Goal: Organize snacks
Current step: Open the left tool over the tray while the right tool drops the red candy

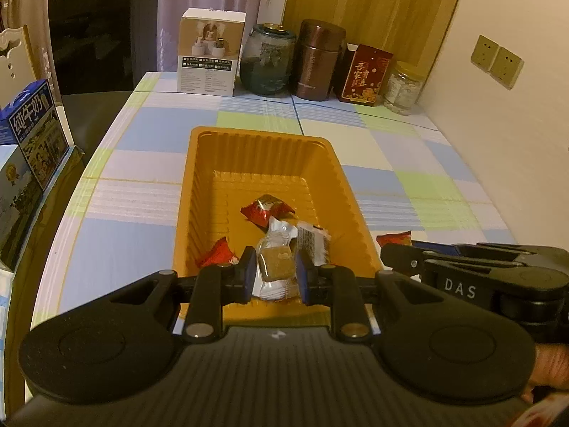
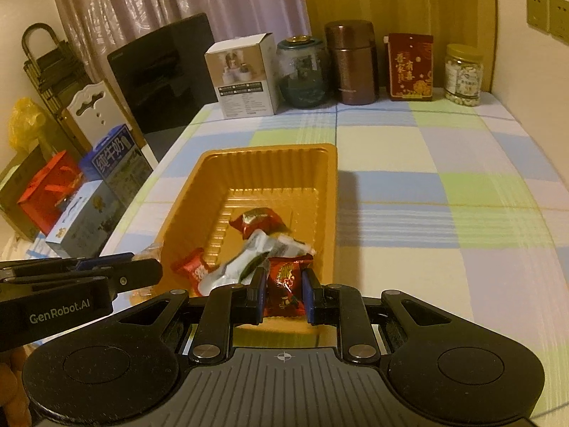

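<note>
An orange plastic tray (image 1: 259, 134) sits on the checked tablecloth and holds a red-wrapped candy (image 1: 267, 209), a second red candy (image 1: 217, 254) at its left wall and a white printed packet (image 1: 313, 241). Over the tray's near end, my left gripper (image 1: 275, 259) is shut on a brown cake in a clear-and-white wrapper (image 1: 278, 267). Beside it, my right gripper (image 2: 283, 277) is shut on a red-wrapped snack (image 2: 285, 284), also over the near end of the tray (image 2: 266, 151). In the right wrist view the left gripper's fingers (image 2: 140, 270) show at the left edge.
Along the back edge stand a white carton (image 1: 209, 51), a glass jar (image 1: 267, 58), a brown canister (image 1: 320, 60), a red box (image 1: 364, 74) and a plastic jar (image 1: 403, 89). Blue milk cartons (image 1: 33, 124) stand off the table's left. A wall runs along the right.
</note>
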{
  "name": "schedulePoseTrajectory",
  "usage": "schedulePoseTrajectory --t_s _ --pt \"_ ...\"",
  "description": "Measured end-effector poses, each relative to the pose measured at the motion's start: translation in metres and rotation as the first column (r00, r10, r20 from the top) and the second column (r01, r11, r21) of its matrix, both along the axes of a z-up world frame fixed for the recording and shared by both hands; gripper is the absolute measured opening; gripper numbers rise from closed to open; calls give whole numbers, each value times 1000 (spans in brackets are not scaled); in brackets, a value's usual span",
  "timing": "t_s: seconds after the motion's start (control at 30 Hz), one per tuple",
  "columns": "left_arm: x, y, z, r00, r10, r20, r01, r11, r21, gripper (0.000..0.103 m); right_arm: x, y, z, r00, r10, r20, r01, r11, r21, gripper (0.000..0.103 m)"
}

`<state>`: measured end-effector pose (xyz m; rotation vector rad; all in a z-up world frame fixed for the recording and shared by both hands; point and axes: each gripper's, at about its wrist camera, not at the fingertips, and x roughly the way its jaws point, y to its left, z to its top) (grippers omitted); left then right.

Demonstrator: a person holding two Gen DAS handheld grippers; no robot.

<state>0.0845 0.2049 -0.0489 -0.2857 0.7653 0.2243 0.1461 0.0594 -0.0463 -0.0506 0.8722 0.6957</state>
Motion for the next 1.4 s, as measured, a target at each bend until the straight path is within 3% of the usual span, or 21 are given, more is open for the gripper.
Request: schedulePoseTrajectory --t_s 0.6,0.97,1.4 --pt "59 41 -17 999 6 -35 -5 1000 11 21 70 36 -18 999 5 -42 -5 1000 13 21" --pt "85 52 -33 998 4 -65 -4 1000 3 23 89 48 -23 999 7 -46 -7 1000 12 21" --pt "76 62 -24 998 41 -42 -41 999 6 28 89 46 -23 998 7 -56 -6 1000 19 21"
